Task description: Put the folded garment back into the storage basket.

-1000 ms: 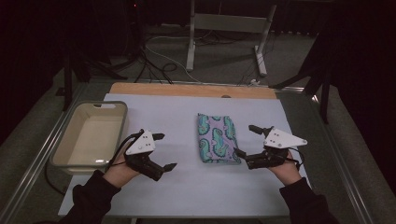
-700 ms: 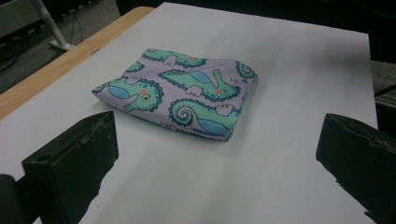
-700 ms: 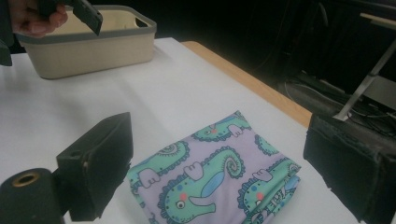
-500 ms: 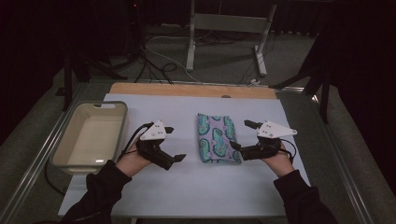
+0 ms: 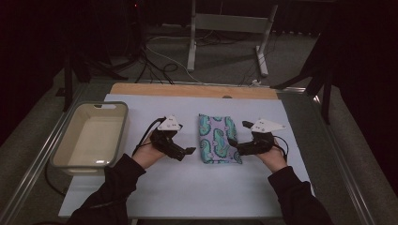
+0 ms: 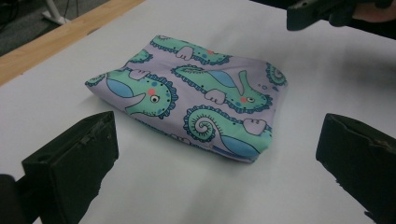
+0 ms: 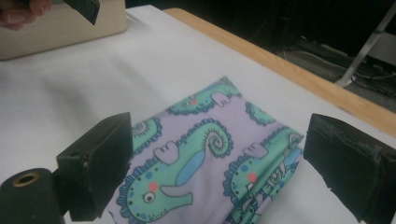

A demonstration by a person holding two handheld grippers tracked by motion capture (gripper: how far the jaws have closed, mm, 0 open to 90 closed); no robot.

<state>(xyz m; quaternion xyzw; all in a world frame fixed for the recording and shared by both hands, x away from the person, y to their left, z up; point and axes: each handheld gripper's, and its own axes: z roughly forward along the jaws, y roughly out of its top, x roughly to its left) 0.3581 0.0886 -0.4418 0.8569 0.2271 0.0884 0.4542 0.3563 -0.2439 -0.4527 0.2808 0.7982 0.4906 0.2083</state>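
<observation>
The table (image 5: pixel 187 187) carries a white sheet that covers nearly all of its top, leaving a wooden strip bare along the far edge. A folded cloth (image 5: pixel 216 138), lilac with green seahorses, lies flat near the middle of the sheet and serves as the mark for everything else. Left of the cloth, well apart from it, a beige tub (image 5: pixel 65 149) sits at the sheet's left edge, its rim hanging slightly past that edge. Bare sheet runs all round the cloth: a broad band on the near side toward the person, a narrower band on the far side up to the wooden strip, and open stretches to both sides.

The left gripper (image 5: pixel 187 151) is just left of the cloth's near left corner, apart from it, with sheet showing between. In the left gripper view its jaws stand wide, one at each lower corner of the frame, and the cloth (image 6: pixel 189 105) lies ahead between them, untouched.

The right gripper (image 5: pixel 233 144) is at the cloth's right edge, near the near right corner; from above I cannot tell whether it touches the fabric. In the right gripper view its jaws are also spread wide, and the cloth (image 7: pixel 205 168) lies between and below them, its folded edge showing stacked layers on the right.
</observation>
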